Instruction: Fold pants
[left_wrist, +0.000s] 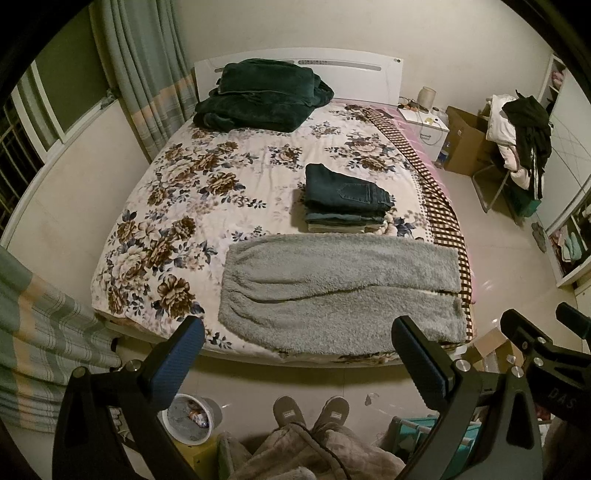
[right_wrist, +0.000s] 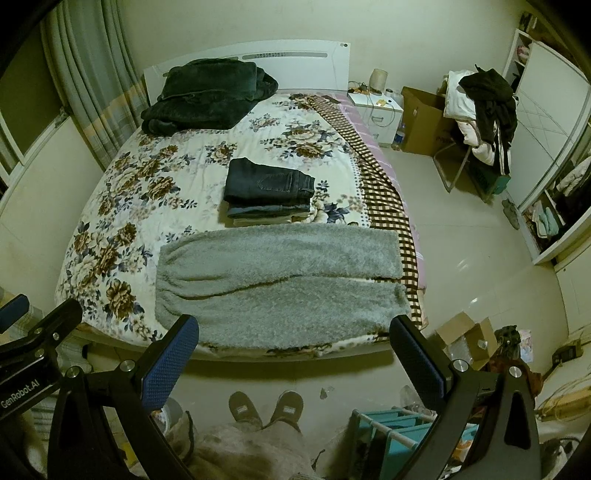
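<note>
Grey fleece pants (left_wrist: 332, 288) lie flat across the near end of the floral bedspread (left_wrist: 184, 192), waist at the left, both legs running right. They also show in the right wrist view (right_wrist: 280, 284). My left gripper (left_wrist: 297, 347) is open and empty, held above the floor just short of the bed's near edge. My right gripper (right_wrist: 295, 347) is open and empty at the same distance. A stack of folded jeans (left_wrist: 345, 199) lies behind the grey pants; it also shows in the right wrist view (right_wrist: 269, 190).
A dark green blanket (left_wrist: 258, 98) lies at the headboard. A nightstand (left_wrist: 424, 123), cardboard box (left_wrist: 469, 144) and chair piled with clothes (left_wrist: 521, 136) stand right of the bed. A bin (left_wrist: 192, 417), a teal rack (right_wrist: 406, 435) and the person's slippered feet (left_wrist: 310, 410) are below.
</note>
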